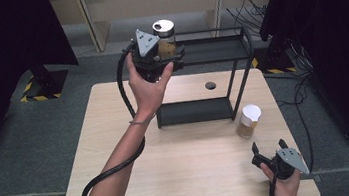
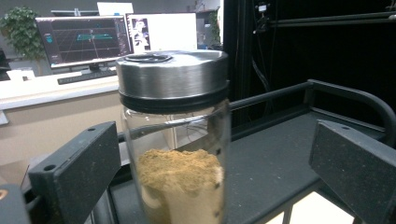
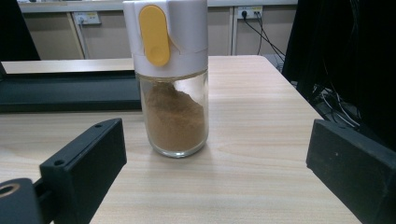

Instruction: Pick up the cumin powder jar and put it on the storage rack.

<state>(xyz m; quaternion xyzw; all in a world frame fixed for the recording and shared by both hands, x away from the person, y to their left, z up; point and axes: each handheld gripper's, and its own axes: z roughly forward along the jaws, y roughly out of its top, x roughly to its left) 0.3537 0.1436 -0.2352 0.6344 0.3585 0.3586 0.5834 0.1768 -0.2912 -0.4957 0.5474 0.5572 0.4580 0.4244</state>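
Glass jar (image 2: pixel 180 140) with a steel lid stands unpinched on the black rack (image 1: pixel 216 47) between the left gripper's (image 1: pixel 157 55) spread jaws, while a white-capped shaker (image 3: pixel 172 79) on the table (image 1: pixel 191 166) faces the right gripper's (image 1: pixel 269 148) spread jaws.

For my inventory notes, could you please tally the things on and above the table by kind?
Jars: 2, one steel-lidded jar on the rack's top shelf, one white-capped jar on the table.
Racks: 1, a black rack.
Grippers: 2, the left gripper and the right gripper, both open.
Total: 5.
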